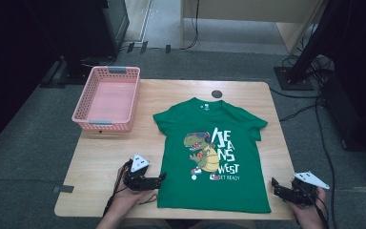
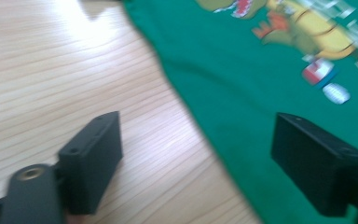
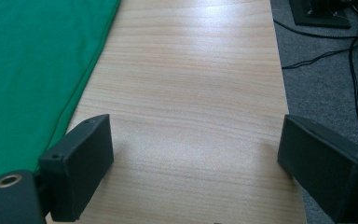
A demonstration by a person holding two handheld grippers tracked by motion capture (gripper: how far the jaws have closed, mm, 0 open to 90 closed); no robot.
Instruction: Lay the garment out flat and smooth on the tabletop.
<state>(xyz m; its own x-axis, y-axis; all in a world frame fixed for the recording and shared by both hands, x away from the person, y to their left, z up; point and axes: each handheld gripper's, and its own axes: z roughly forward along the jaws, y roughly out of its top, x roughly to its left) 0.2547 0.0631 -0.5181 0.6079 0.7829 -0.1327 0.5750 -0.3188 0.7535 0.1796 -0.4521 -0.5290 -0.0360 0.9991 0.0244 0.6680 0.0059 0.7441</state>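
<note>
A green T-shirt (image 1: 214, 152) with a cartoon print and white lettering lies flat, front up, on the wooden table (image 1: 105, 157), collar away from me. My left gripper (image 1: 160, 179) rests at the shirt's lower left edge, pointing right, open. In the left gripper view the shirt's edge (image 2: 242, 70) runs between the open jaws of the left gripper (image 2: 198, 126), one jaw over wood and one over cloth. My right gripper (image 1: 276, 188) sits off the shirt's lower right corner, open. In the right gripper view the right gripper (image 3: 196, 126) frames bare wood, with the shirt (image 3: 28, 60) to its left.
An empty pink plastic basket (image 1: 107, 98) stands at the table's far left corner. A black round cap (image 1: 217, 94) sits in the tabletop beyond the collar. Cables (image 1: 310, 109) and a stand base (image 1: 293, 78) lie on the grey floor to the right.
</note>
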